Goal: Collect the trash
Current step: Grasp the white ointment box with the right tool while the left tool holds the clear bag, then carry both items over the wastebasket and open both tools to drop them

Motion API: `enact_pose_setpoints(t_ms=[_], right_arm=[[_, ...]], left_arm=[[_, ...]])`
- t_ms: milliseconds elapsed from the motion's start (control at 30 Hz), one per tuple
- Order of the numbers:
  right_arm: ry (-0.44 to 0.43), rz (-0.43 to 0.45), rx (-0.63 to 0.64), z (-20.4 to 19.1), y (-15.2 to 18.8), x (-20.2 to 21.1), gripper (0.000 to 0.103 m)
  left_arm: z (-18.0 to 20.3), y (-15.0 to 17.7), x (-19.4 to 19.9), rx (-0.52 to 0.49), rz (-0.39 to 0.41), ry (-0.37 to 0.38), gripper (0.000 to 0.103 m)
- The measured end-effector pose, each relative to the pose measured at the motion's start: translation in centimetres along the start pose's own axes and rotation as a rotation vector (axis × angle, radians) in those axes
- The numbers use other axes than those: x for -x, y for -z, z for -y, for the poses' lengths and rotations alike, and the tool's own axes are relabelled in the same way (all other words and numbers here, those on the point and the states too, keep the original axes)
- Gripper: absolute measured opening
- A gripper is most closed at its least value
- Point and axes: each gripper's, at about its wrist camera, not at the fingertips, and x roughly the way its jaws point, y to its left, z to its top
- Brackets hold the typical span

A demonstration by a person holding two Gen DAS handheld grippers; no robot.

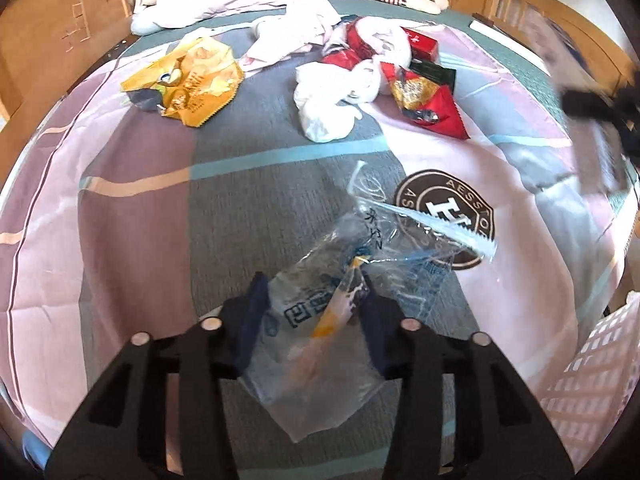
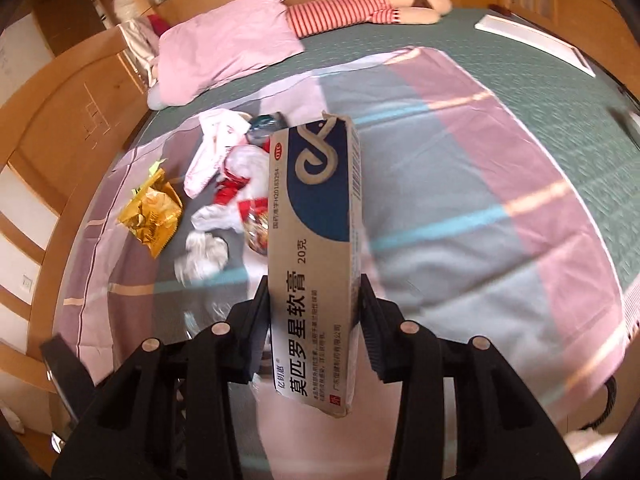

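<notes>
While the left gripper (image 1: 310, 300) squeezes a clear wrapper (image 1: 320, 344), the right gripper (image 2: 314, 300) holds a box (image 2: 316, 240) tight above the bed (image 2: 460, 208).

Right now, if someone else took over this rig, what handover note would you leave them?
Left gripper: closed around a clear plastic wrapper on the bedsheet; it looks gripped, not lifted.
Right gripper: shut on a long ointment box, held above the bed.
Still on the sheet: yellow snack bag, crumpled white tissue, red wrappers and a red box in the far pile.
Done: two pieces in hand. Left: bin both, then clear the pile. No bin is in view.
</notes>
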Motion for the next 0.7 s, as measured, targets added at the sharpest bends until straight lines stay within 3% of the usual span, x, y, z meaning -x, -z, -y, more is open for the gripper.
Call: enact_pose_setpoints(t_ms=[133, 167, 500, 700], right_arm=[[-0.004, 0.012, -0.007, 0.8, 2.1, 1.8, 0.042], [-0.009, 0.015, -0.010, 1.0, 2.6, 2.2, 0.042], [-0.050, 0.050, -0.047, 1.6, 5.0, 4.8, 0.042], [-0.053, 0.073, -0.031, 1.5, 6.2, 5.6, 0.042]], left_arm=[[-1.0, 0.0, 1.1, 0.040, 0.053, -0.044, 0.028], [-1.3, 0.1, 1.4, 0.052, 0.064, -0.047, 0.005], [-3.3, 0.3, 3.0, 0.152, 0.123, -0.071, 0.003], [-3.6, 1.3, 5.1, 0.198, 0.187, -0.044, 0.003]])
